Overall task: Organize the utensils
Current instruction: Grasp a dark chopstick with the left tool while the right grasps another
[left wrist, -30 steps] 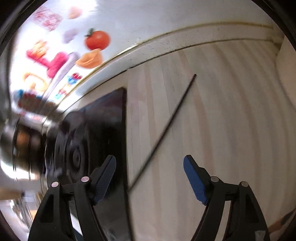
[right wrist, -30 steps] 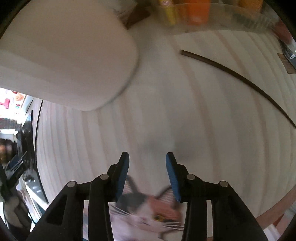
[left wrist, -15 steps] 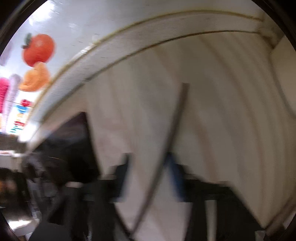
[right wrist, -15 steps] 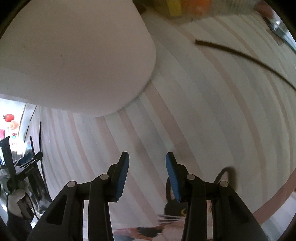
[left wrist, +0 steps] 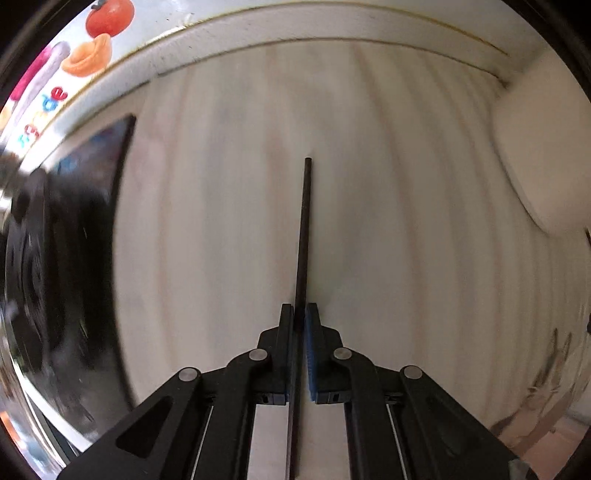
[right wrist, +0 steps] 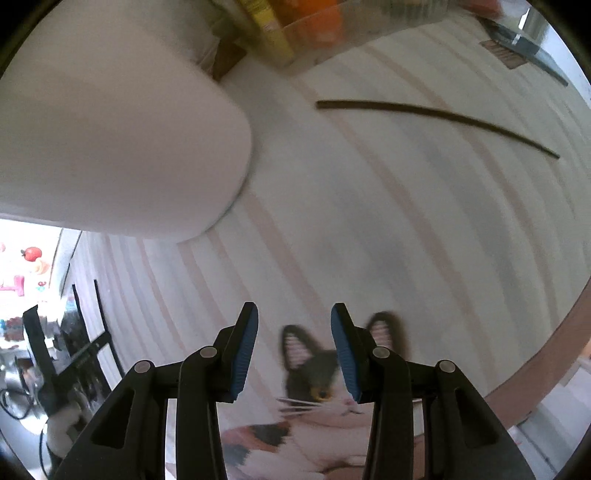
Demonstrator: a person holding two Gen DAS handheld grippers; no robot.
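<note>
My left gripper [left wrist: 300, 314] is shut on a thin dark chopstick [left wrist: 305, 221] that points straight ahead over the pale striped tabletop [left wrist: 221, 221]. My right gripper [right wrist: 294, 321] is open and empty, low over the table. A second dark chopstick [right wrist: 436, 114] lies flat on the table ahead and to the right of it. A large white rounded container [right wrist: 110, 140] stands at the upper left of the right wrist view, and its edge shows at the right in the left wrist view [left wrist: 543, 166].
A black stove top [left wrist: 66, 258] lies at the left. A clear bin with yellow and orange items [right wrist: 303, 26] stands at the back. A cat picture [right wrist: 314, 387] lies under my right gripper. The table's brown edge [right wrist: 554, 350] curves at the right.
My left gripper has closed on the chopstick, which now points straight ahead instead of lying slanted on the table. My right gripper has shifted slightly; it stays open.
</note>
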